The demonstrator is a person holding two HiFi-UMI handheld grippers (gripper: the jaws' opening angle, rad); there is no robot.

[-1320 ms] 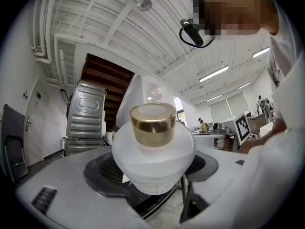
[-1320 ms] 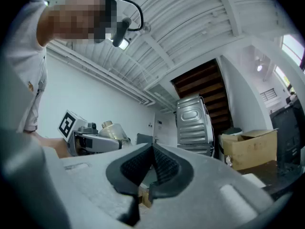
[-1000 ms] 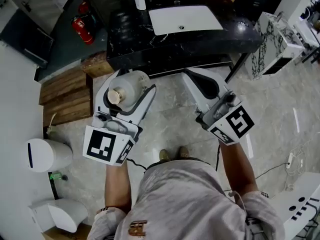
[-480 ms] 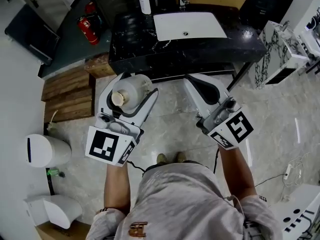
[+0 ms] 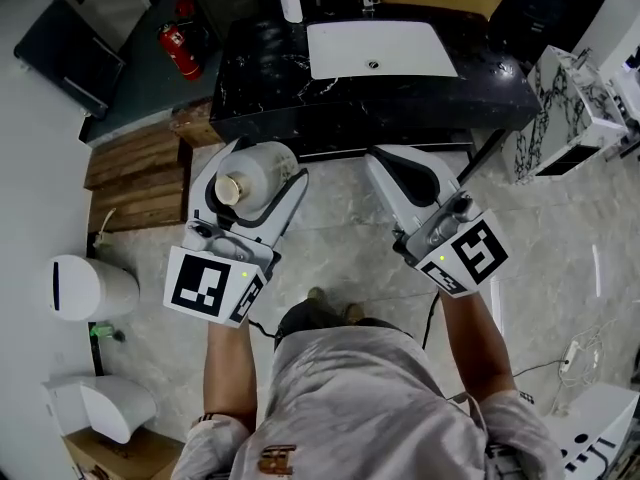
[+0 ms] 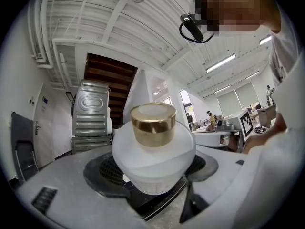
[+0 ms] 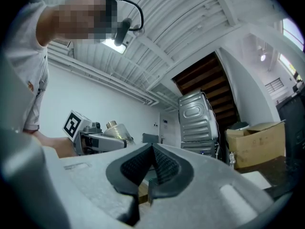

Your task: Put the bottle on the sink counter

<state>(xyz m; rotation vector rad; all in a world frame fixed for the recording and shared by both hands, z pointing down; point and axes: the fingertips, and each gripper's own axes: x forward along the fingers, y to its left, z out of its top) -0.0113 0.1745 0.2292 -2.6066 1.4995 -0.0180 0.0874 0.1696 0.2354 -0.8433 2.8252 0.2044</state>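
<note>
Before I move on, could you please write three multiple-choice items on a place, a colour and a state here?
1. The red fire extinguisher is: A) left of the sink counter B) right of it C) on top of it
2. The cap of the bottle in the left gripper is: A) blue B) gold C) black
3. The right gripper has its jaws: A) together, empty B) wide apart C) closed on a bottle
Answers: A, it sits off the counter's left end; B, it shines gold; A, the jaws meet, nothing between.
</note>
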